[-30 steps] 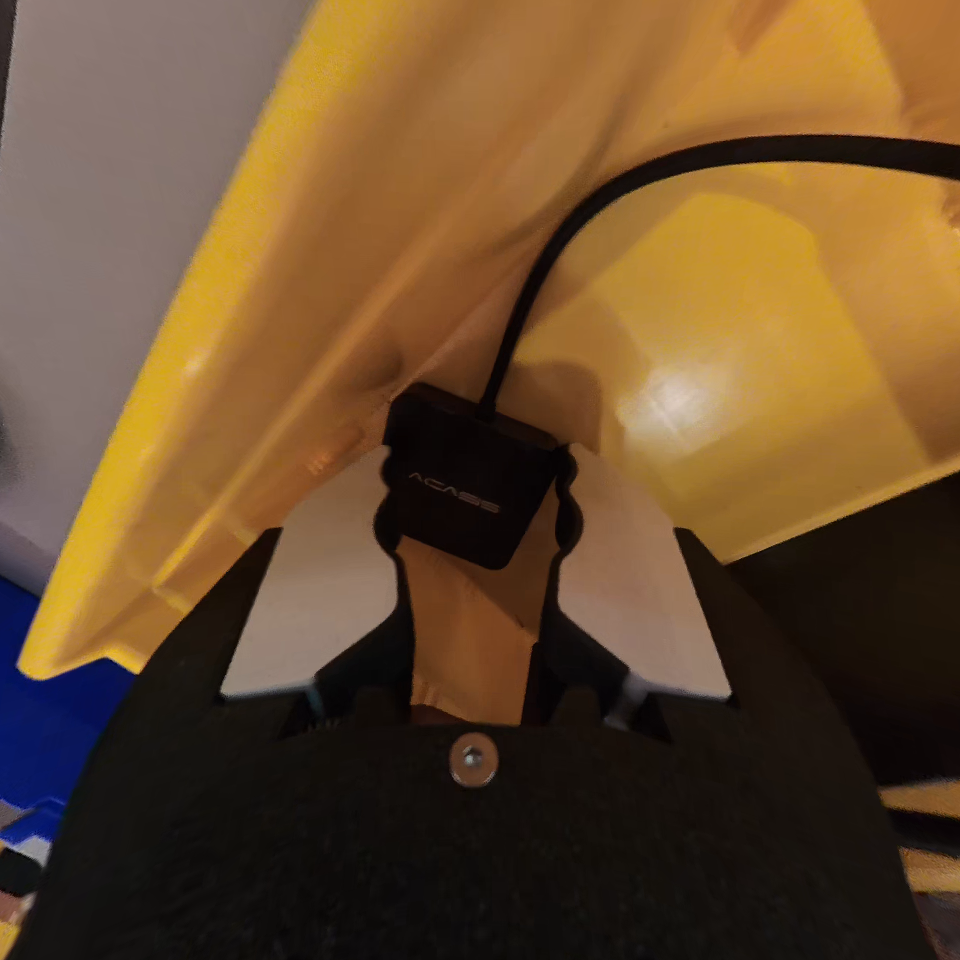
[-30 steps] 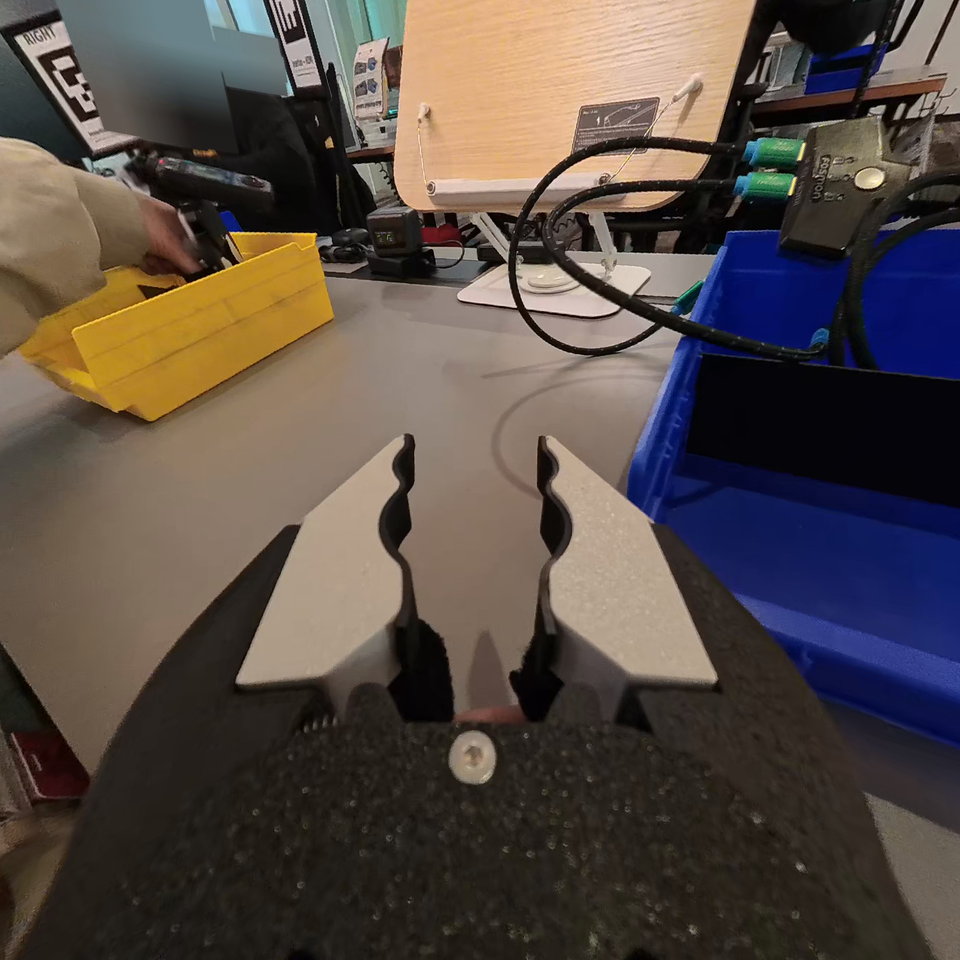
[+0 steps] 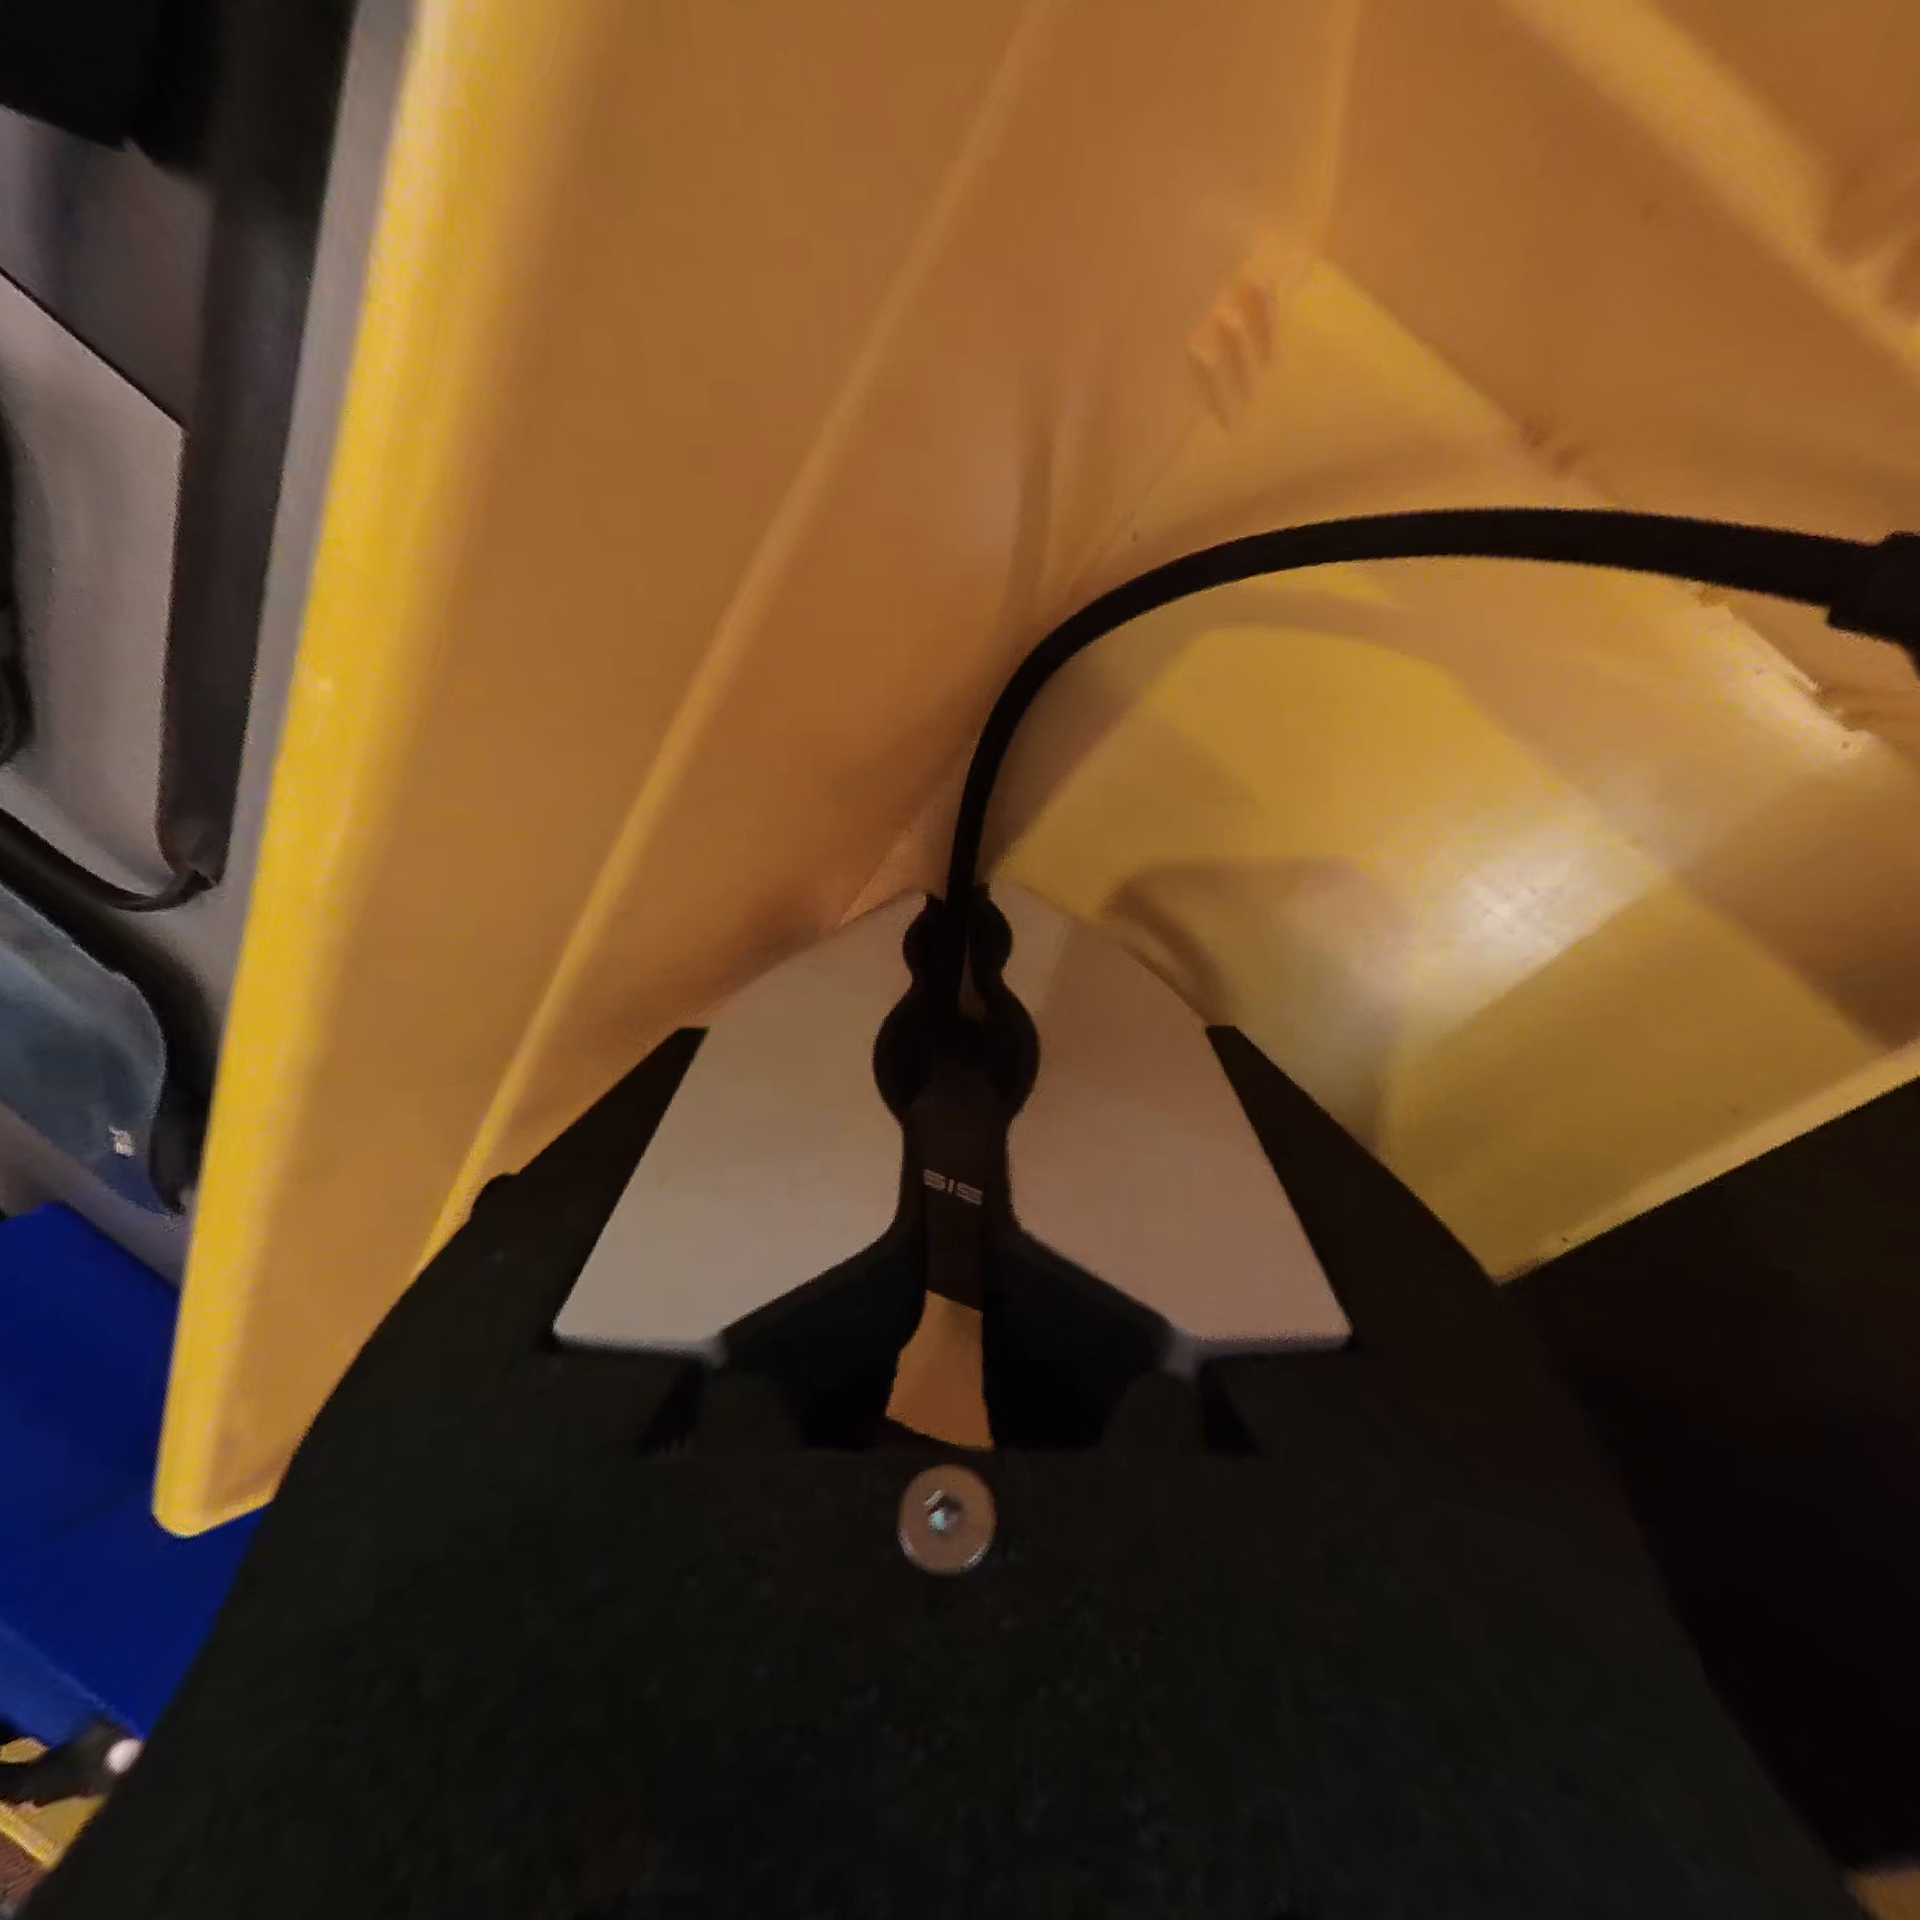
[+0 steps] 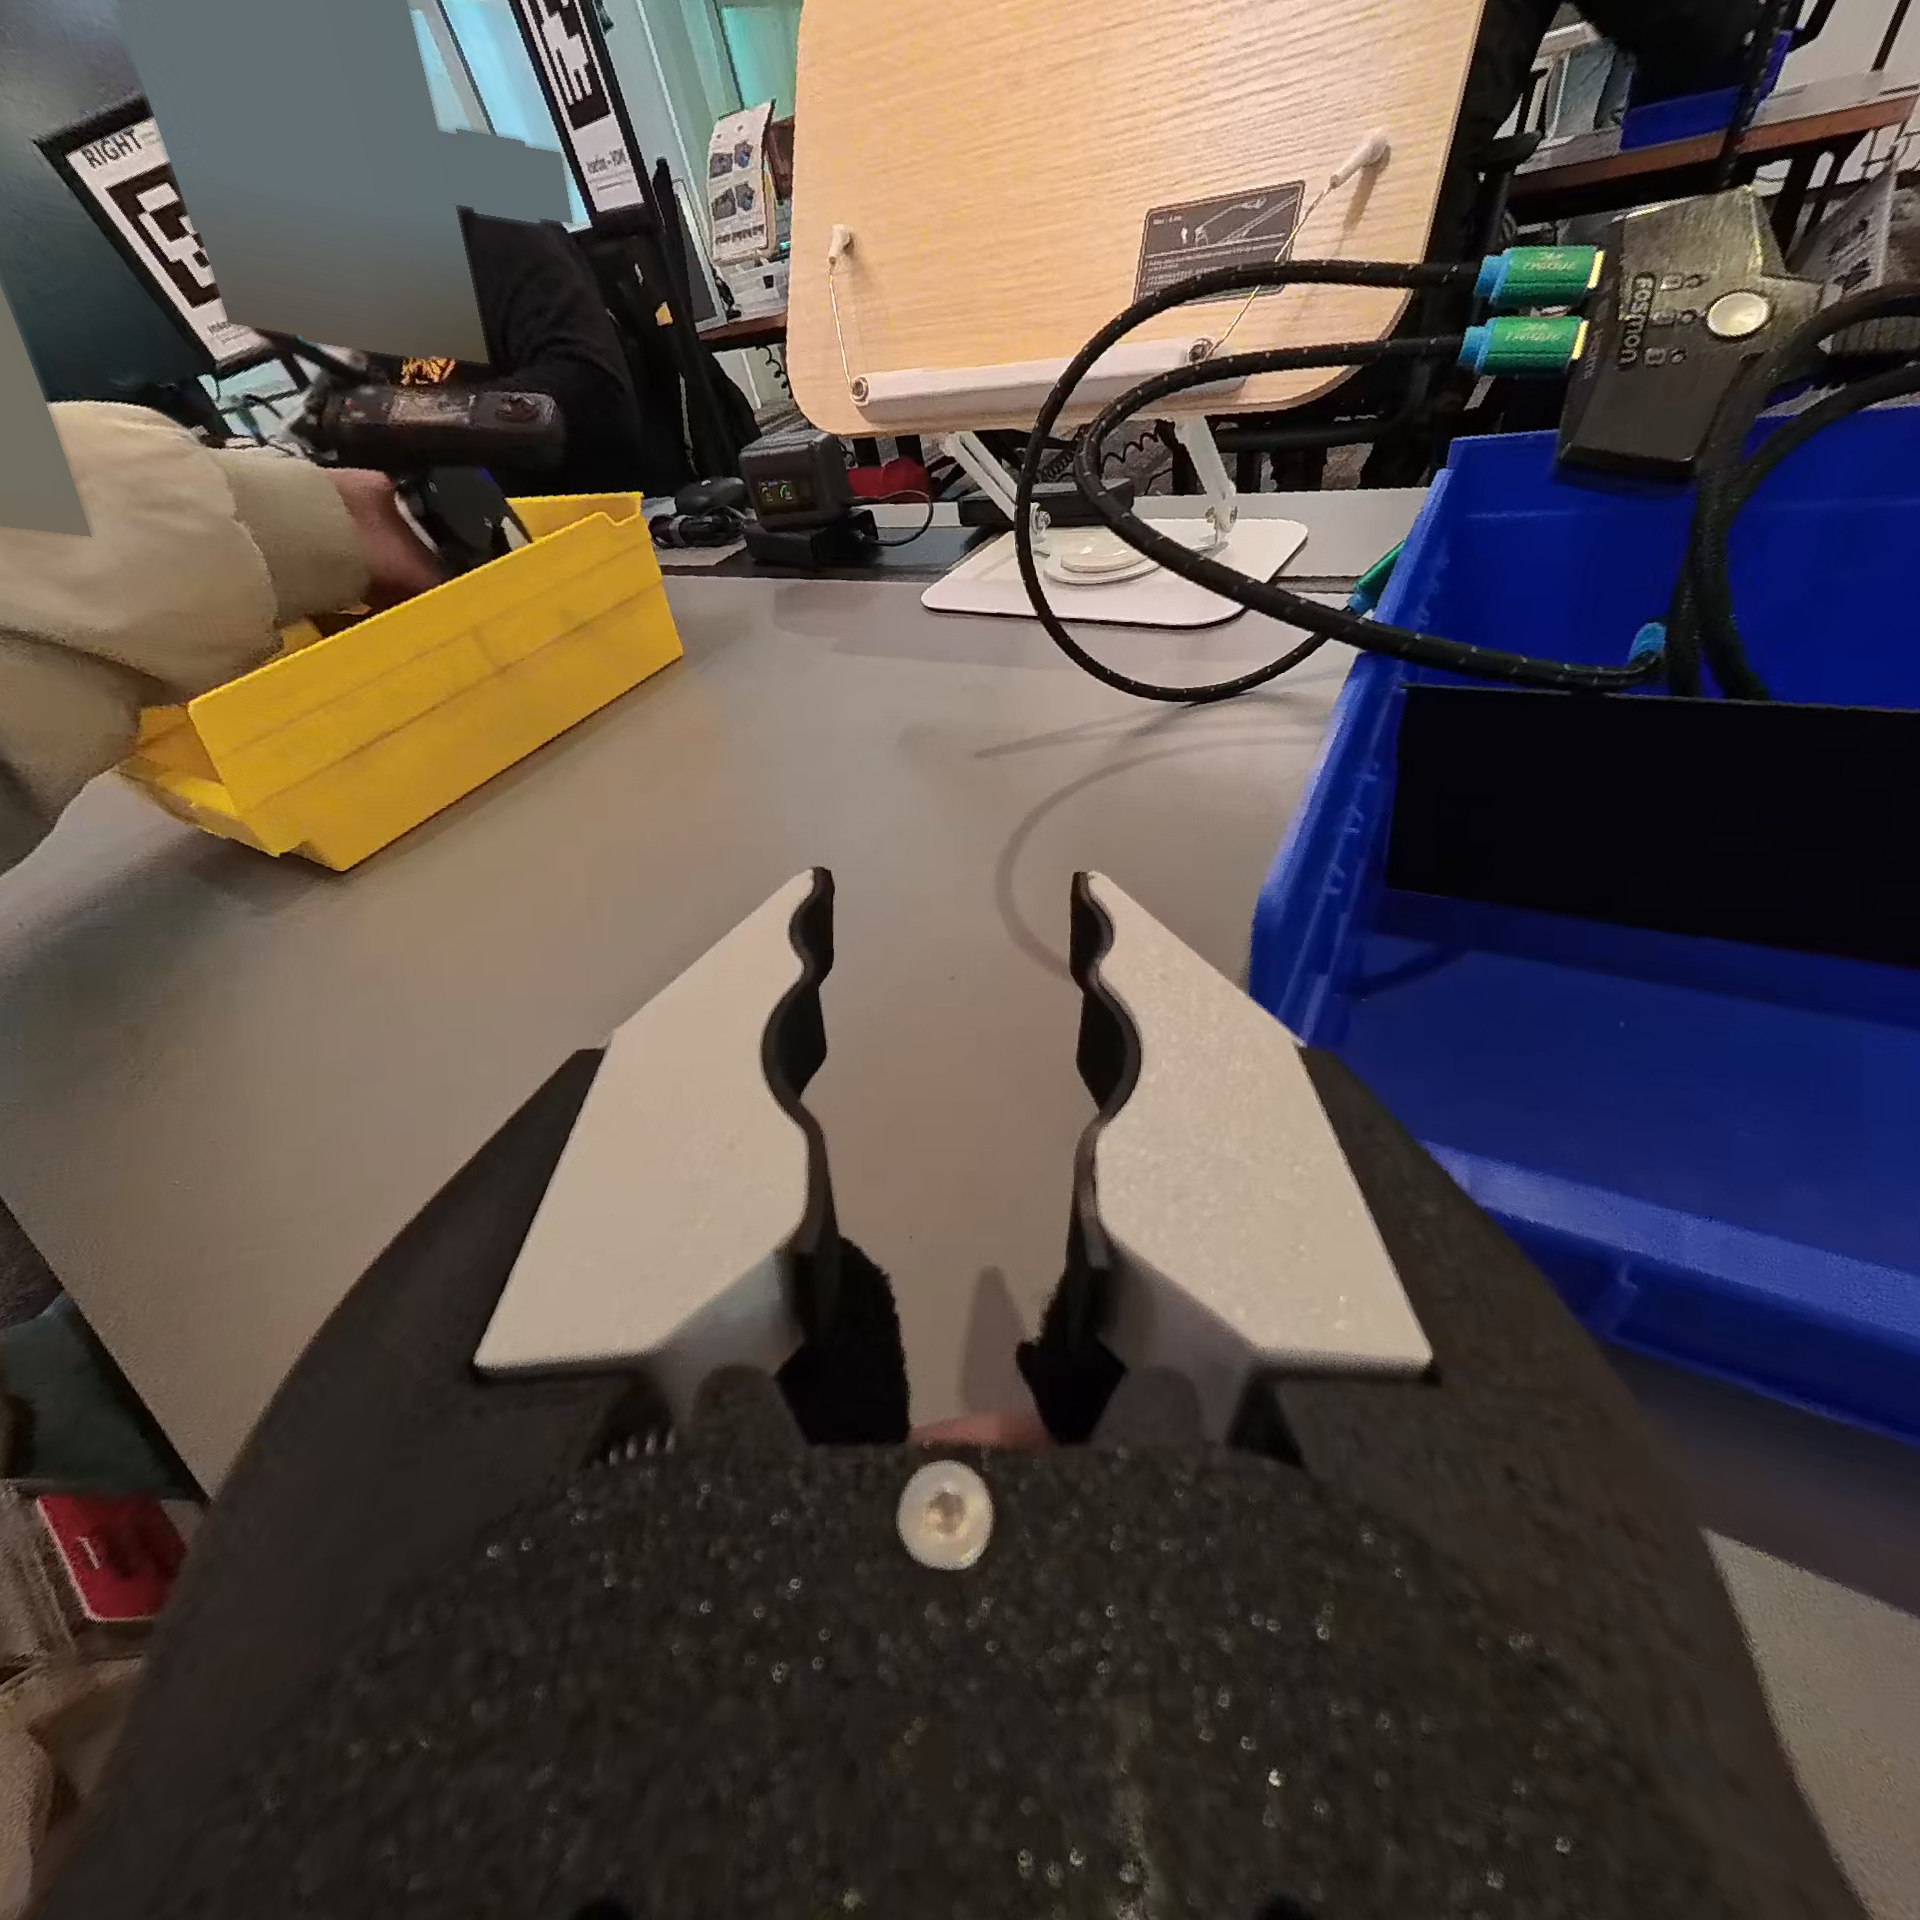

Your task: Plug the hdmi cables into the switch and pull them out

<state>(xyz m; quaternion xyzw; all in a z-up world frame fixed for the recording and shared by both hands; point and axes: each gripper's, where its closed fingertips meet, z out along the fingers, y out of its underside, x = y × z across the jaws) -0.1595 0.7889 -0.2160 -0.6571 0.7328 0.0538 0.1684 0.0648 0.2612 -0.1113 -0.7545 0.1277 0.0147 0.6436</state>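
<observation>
Fingers of my left gripper (image 3: 958,935) clench a small black adapter (image 3: 956,1184) inside the yellow bin (image 3: 727,520), cable (image 3: 1351,556) arcing to two o'clock; my right gripper (image 4: 951,883) gapes, holding nothing, switch (image 4: 1683,332) at one o'clock.

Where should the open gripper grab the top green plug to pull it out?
Probably the body of the top green plug, not its cable. It sticks sideways out of the switch, so the right gripper should come from the front, pinch across it, and pull sideways.
</observation>
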